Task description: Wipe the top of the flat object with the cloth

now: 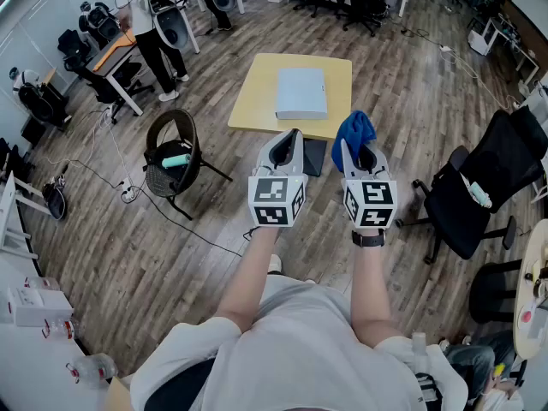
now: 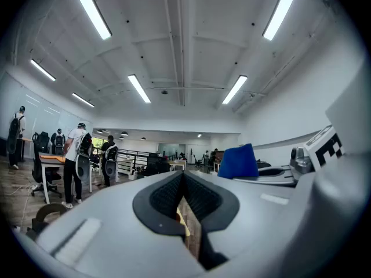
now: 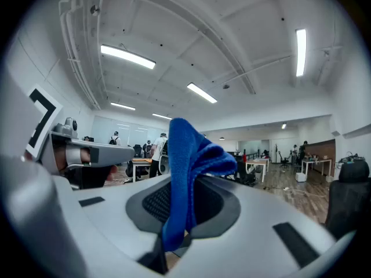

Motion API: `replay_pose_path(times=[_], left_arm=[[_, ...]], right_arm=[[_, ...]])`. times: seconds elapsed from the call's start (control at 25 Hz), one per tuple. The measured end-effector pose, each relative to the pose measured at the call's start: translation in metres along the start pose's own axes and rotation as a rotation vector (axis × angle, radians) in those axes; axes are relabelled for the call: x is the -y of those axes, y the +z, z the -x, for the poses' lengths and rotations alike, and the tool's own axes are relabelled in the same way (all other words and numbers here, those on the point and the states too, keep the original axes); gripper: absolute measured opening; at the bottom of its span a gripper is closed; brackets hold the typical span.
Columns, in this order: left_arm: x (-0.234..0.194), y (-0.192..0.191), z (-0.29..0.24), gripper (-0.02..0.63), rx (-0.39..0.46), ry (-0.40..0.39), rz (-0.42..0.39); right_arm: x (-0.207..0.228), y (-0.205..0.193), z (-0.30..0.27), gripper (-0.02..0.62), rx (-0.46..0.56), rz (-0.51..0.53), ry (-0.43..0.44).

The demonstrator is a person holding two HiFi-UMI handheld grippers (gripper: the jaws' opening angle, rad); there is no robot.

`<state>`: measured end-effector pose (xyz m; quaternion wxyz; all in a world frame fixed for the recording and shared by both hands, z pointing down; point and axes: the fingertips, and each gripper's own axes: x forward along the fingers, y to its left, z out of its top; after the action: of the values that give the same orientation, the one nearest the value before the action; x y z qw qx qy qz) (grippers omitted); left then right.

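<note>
A blue cloth (image 3: 188, 172) is pinched between the jaws of the right hand-held gripper (image 3: 182, 204). Its upper part stands folded above the jaws and a short end hangs below them. In the head view the cloth (image 1: 354, 132) is seen bunched at the far end of the right hand-held gripper (image 1: 360, 150), over the near right corner of a yellow counter (image 1: 255, 101).

The left hand-held gripper (image 1: 291, 135) is held just to the left of the right one, at about the same height. Its jaws are clenched together with nothing between them; only a thin slit is left, through which wooden floor is seen in the left gripper view (image 2: 184, 181).

The flat object (image 1: 301, 93), a pale grey slab, lies on the counter towards its far right part. It is farther away than both hand-held grippers and is touched by neither. The cloth is held apart from it, nearer than its near edge and slightly to its right.
</note>
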<state>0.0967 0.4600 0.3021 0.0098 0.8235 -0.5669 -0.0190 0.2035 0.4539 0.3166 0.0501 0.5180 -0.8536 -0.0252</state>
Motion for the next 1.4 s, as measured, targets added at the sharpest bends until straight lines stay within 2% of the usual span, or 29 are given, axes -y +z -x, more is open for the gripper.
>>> replay_pose_path(times=[0.24,0.4,0.48,0.88,1.04,1.16,1.28,1.4], left_arm=[[0.003,0.003,0.006,0.006,-0.001,0.014,-0.047],[0.000,-0.021,0.007,0.006,-0.114,0.077,-0.062],[-0.005,-0.030,0.008,0.006,-0.143,0.095,-0.057],[-0.034,-0.034,-0.020,0.006,-0.123,0.082,-0.038],[-0.059,-0.042,-0.061,0.006,-0.102,0.084,-0.018],[-0.083,-0.041,-0.105,0.006,-0.055,0.052,-0.032],[-0.123,-0.037,-0.158,0.006,-0.032,0.016,-0.063],[-0.175,-0.031,-0.210,0.006,-0.033,-0.012,-0.061]], right_arm=[[0.018,-0.005,0.008,0.057,-0.012,-0.061,-0.071],[0.026,-0.010,0.012,0.058,-0.015,-0.063,-0.072],[0.025,-0.013,0.012,0.060,-0.016,-0.064,-0.065],[0.016,-0.016,-0.024,0.061,-0.002,-0.039,-0.037],[0.021,-0.022,-0.072,0.061,-0.011,-0.019,-0.035],[0.029,-0.026,-0.124,0.061,-0.007,-0.015,-0.042],[0.035,-0.022,-0.188,0.061,-0.008,-0.021,-0.056],[0.037,-0.009,-0.258,0.061,-0.008,-0.027,-0.066]])
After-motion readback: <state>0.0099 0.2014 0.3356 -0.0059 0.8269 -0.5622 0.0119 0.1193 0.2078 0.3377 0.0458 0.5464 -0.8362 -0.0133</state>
